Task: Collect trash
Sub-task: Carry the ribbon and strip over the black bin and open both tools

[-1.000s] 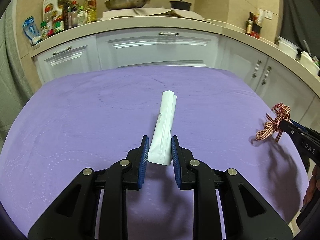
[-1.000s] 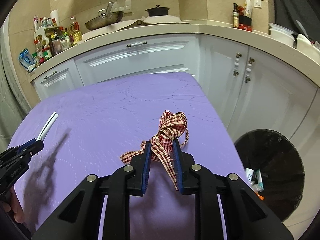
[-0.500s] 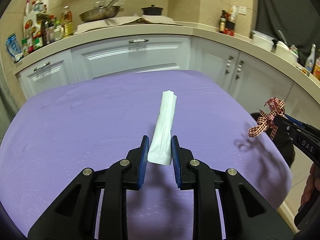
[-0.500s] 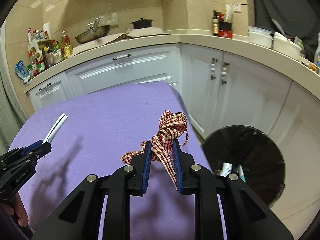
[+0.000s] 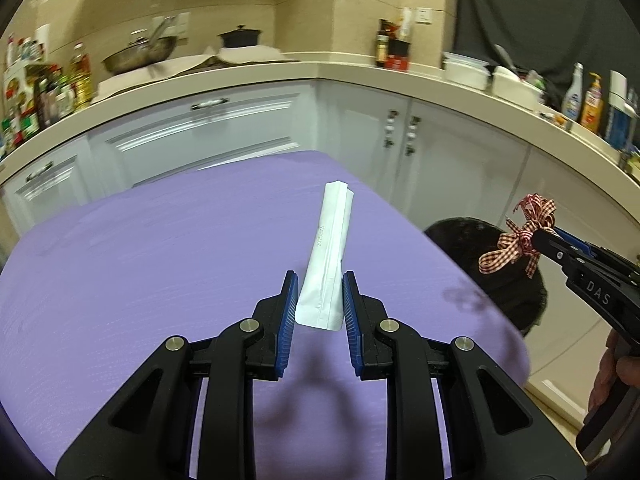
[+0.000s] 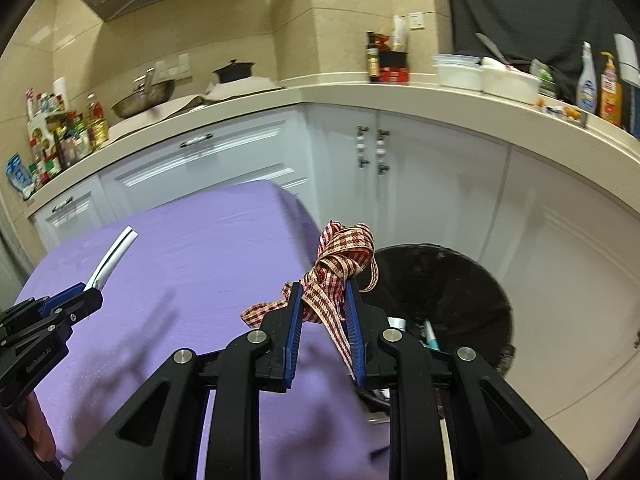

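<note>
Two grippers are at work over a table with a purple cloth (image 5: 160, 260). From the left wrist camera, the left gripper (image 5: 319, 300) pinches the near end of a long white packet (image 5: 328, 248) between its blue pads, the packet held above the cloth and pointing toward the white cabinets (image 5: 208, 128). At the right edge, the right gripper (image 5: 538, 240) holds a red checked ribbon (image 5: 520, 236) above a black trash bin (image 5: 480, 248).

From the right wrist camera, the right gripper (image 6: 320, 308) is clamped on the checked ribbon (image 6: 340, 256), at the table's edge beside the trash bin (image 6: 460, 280), which has litter inside. At left, the left gripper (image 6: 90, 292) grips the white packet (image 6: 114, 252).
</note>
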`<act>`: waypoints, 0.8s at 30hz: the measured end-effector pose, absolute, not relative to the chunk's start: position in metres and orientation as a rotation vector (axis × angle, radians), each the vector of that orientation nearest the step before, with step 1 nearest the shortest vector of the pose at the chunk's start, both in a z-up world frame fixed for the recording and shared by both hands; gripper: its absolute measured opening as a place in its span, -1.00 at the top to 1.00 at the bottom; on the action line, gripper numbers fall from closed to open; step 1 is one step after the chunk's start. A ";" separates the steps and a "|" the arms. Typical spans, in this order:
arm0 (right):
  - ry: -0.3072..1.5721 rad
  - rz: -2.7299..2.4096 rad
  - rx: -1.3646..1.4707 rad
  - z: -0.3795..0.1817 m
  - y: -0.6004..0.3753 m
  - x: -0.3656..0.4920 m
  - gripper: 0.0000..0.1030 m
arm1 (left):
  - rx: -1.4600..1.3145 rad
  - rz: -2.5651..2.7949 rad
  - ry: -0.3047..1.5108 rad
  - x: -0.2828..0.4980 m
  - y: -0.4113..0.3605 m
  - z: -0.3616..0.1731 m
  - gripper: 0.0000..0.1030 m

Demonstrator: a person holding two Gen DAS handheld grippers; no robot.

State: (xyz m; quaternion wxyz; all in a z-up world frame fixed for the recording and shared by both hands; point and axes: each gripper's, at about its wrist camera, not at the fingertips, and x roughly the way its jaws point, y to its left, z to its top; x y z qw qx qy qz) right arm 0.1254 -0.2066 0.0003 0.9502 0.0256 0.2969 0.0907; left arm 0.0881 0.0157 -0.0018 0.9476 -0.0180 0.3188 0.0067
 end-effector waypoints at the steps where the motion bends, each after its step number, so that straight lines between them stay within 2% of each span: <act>1: 0.601 0.173 0.057 0.001 -0.212 0.125 0.57 | -0.030 -0.001 0.647 0.090 0.009 -0.001 0.57; 24: 0.587 0.015 0.120 -0.007 -0.302 0.141 0.58 | 0.083 -0.220 0.643 0.143 -0.118 -0.008 0.57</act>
